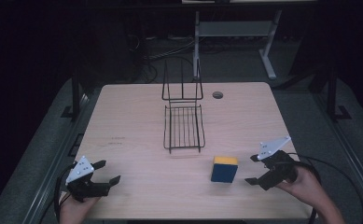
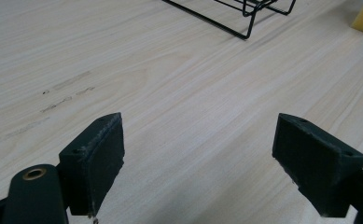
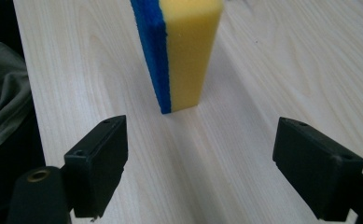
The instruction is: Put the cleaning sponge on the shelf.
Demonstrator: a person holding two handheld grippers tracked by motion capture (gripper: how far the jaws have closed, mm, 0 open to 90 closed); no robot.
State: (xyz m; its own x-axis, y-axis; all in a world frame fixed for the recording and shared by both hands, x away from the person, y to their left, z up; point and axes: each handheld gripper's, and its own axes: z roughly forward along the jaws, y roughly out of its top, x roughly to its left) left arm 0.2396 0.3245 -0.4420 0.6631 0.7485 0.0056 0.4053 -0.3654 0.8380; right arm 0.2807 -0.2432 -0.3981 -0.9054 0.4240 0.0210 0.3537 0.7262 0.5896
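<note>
Pale wood grain covers the table [image 1: 137, 116], seen from the high view with a black wire rack [image 1: 184, 122] at its middle. A blue-and-yellow sponge [image 1: 224, 169] stands on edge near the front, just beside the right gripper [image 1: 253, 170], whose jaws gape wide toward it. The left gripper [image 1: 107, 171] sits well apart at the front left corner, jaws also spread and empty.

In the left gripper view, the wide jaws frame bare tabletop, with the rack's foot [image 2: 244, 14] ahead.

In the right gripper view, the sponge [image 3: 179, 51] stands upright just ahead of the open jaws, untouched.
</note>
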